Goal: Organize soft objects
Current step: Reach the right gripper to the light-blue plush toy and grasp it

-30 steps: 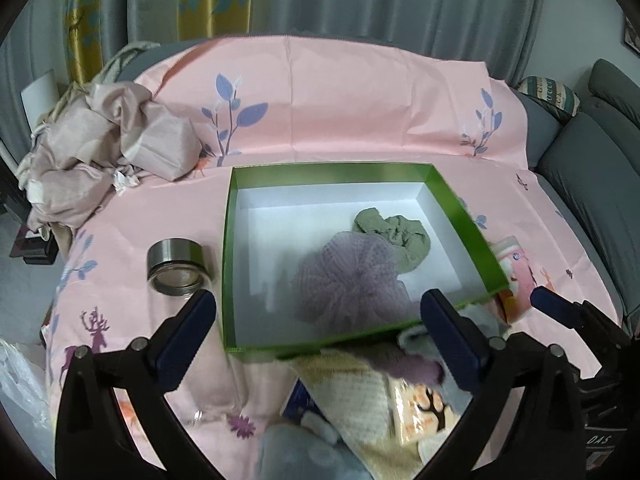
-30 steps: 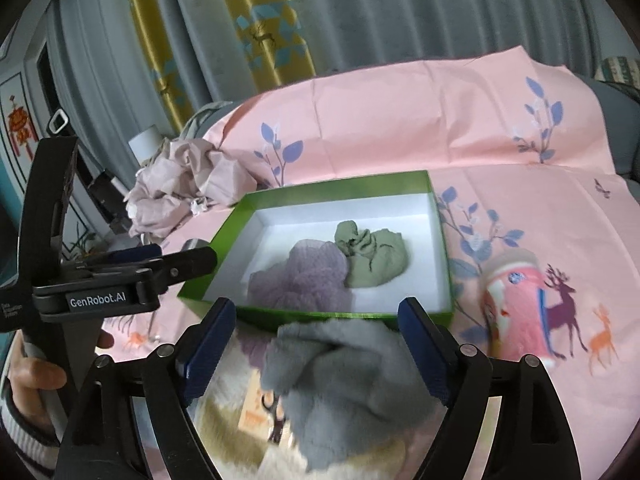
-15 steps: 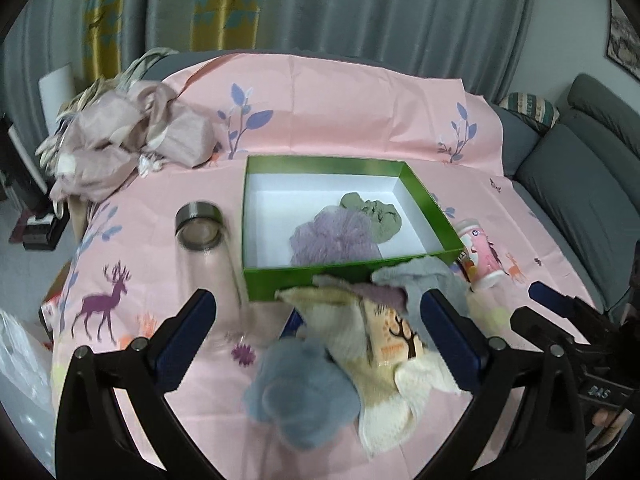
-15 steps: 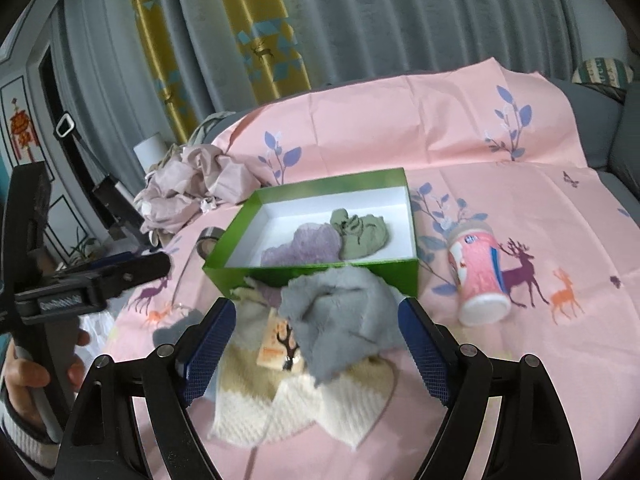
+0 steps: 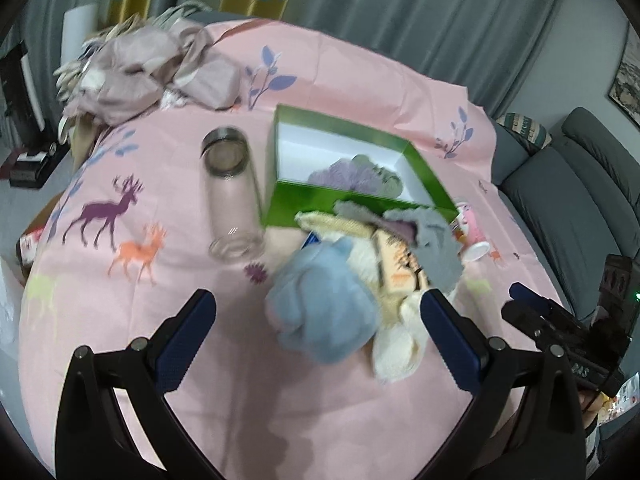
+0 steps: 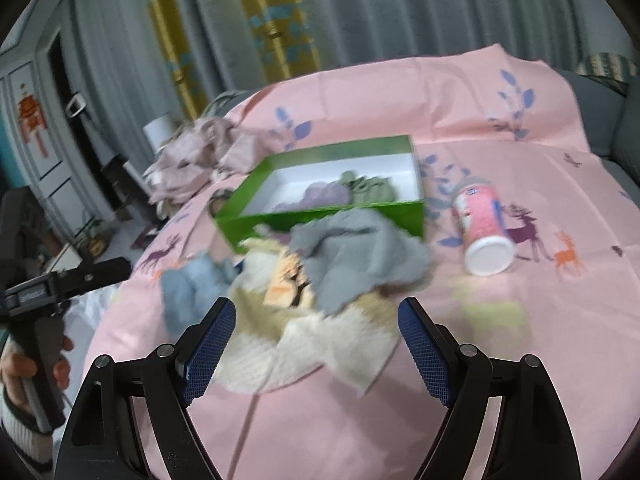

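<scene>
A green box (image 5: 360, 204) (image 6: 320, 220) with a white inside holds a purple puff (image 5: 344, 174) (image 6: 316, 196) and an olive cloth (image 5: 386, 178) (image 6: 368, 188). In front of it lies a pile: a grey cloth (image 5: 434, 240) (image 6: 356, 252), a cream knit cloth (image 5: 394, 320) (image 6: 320, 344) and a blue plush piece (image 5: 324, 304) (image 6: 188, 288). My left gripper (image 5: 318, 344) is open and empty, just short of the blue plush. My right gripper (image 6: 318, 348) is open and empty over the cream cloth.
A clear glass bottle (image 5: 232, 196) lies left of the box. A pink canister (image 6: 484, 228) (image 5: 470, 232) lies on its side right of the pile. Crumpled beige fabric (image 5: 152, 76) (image 6: 200, 152) sits at the back left. A grey sofa (image 5: 580, 200) stands right of the pink tablecloth (image 5: 160, 300).
Both grippers have pulled back and up from the box, so the whole pile now shows in front of them. Both stay open and empty.
</scene>
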`<act>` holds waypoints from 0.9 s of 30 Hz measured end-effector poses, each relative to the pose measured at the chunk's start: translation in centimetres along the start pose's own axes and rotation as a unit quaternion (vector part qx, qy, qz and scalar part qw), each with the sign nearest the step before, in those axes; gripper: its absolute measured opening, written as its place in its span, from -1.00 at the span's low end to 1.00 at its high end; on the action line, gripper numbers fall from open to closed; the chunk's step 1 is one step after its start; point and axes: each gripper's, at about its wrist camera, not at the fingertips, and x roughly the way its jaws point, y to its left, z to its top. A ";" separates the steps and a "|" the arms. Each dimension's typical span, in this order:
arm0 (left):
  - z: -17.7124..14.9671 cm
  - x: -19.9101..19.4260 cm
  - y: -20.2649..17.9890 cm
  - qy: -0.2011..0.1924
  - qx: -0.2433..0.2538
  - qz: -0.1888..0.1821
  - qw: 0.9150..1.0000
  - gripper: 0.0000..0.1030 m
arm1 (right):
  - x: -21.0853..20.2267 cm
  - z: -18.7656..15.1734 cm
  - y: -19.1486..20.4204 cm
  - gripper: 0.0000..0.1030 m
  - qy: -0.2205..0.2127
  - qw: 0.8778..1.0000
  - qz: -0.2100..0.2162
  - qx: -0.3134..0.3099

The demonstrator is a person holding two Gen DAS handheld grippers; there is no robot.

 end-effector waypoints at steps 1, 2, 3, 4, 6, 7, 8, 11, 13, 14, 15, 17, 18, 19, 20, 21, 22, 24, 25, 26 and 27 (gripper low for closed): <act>-0.2 0.1 0.5 0.003 -0.005 -0.002 1.000 0.98 | 0.2 -0.4 0.5 0.63 0.004 1.000 0.007 -0.009; -0.6 0.3 0.9 0.009 -0.013 -0.008 1.000 0.98 | 0.4 -0.8 1.1 0.63 0.008 1.000 0.016 -0.019; -0.9 0.4 1.3 0.011 -0.019 -0.012 1.000 0.98 | 0.7 -1.2 1.7 0.63 0.011 0.999 0.026 -0.028; -1.2 0.6 1.7 0.016 -0.027 -0.017 0.999 0.98 | 0.9 -1.5 2.3 0.63 0.014 0.999 0.037 -0.036; -1.6 0.9 2.3 0.025 -0.038 -0.025 0.999 0.98 | 1.3 -2.1 3.6 0.63 0.019 0.997 0.060 -0.050; -1.8 1.0 2.5 0.027 -0.041 -0.029 0.998 0.98 | 1.6 -2.3 4.2 0.63 0.021 0.996 0.071 -0.058; -2.0 1.2 2.6 0.030 -0.043 -0.034 0.998 0.98 | 2.0 -2.6 4.8 0.63 0.022 0.995 0.078 -0.066; -2.3 1.5 2.9 0.036 -0.050 -0.045 0.997 0.97 | 3.3 -3.1 6.4 0.63 0.035 0.992 0.086 -0.085; -2.3 1.6 3.2 0.036 -0.053 -0.054 0.997 0.97 | 4.0 -3.3 7.4 0.63 0.044 0.990 0.094 -0.100; -2.2 1.6 3.2 0.036 -0.053 -0.060 0.996 0.97 | 4.3 -3.4 7.9 0.63 0.045 0.988 0.099 -0.109; -2.1 1.6 3.3 0.035 -0.053 -0.067 0.996 0.97 | 4.6 -3.5 8.4 0.63 0.044 0.986 0.104 -0.119; -1.8 1.6 3.3 0.034 -0.054 -0.078 0.995 0.97 | 5.0 -3.3 9.0 0.63 0.042 0.984 0.114 -0.131; -1.6 1.7 3.4 0.034 -0.056 -0.084 0.994 0.97 | 5.3 -3.1 9.4 0.62 0.041 0.983 0.120 -0.135; -1.5 1.8 3.5 0.035 -0.057 -0.088 0.994 0.97 | 5.6 -2.8 9.6 0.60 0.040 0.982 0.125 -0.137; -1.3 1.9 3.5 0.035 -0.058 -0.091 0.994 0.97 | 6.0 -2.5 10.0 0.60 0.038 0.980 0.132 -0.141; -1.1 1.9 3.5 0.035 -0.058 -0.095 0.993 0.96 | 6.3 -2.3 10.2 0.59 0.036 0.979 0.136 -0.145; -1.0 2.0 3.6 0.036 -0.058 -0.098 0.993 0.96 | 6.7 -2.1 10.5 0.59 0.035 0.979 0.136 -0.147; -0.7 2.2 3.6 0.038 -0.054 -0.100 0.993 0.96 | 7.5 -1.6 10.8 0.59 0.035 0.978 0.138 -0.154; -0.5 2.3 3.6 0.039 -0.052 -0.101 0.993 0.96 | 7.9 -1.4 10.9 0.59 0.036 0.977 0.137 -0.157; -0.3 2.4 3.6 0.041 -0.050 -0.104 0.992 0.96 | 8.4 -1.2 11.0 0.59 0.040 0.977 0.138 -0.159; -0.1 2.6 3.6 0.043 -0.048 -0.108 0.992 0.96 | 8.8 -1.0 11.1 0.59 0.043 0.976 0.140 -0.163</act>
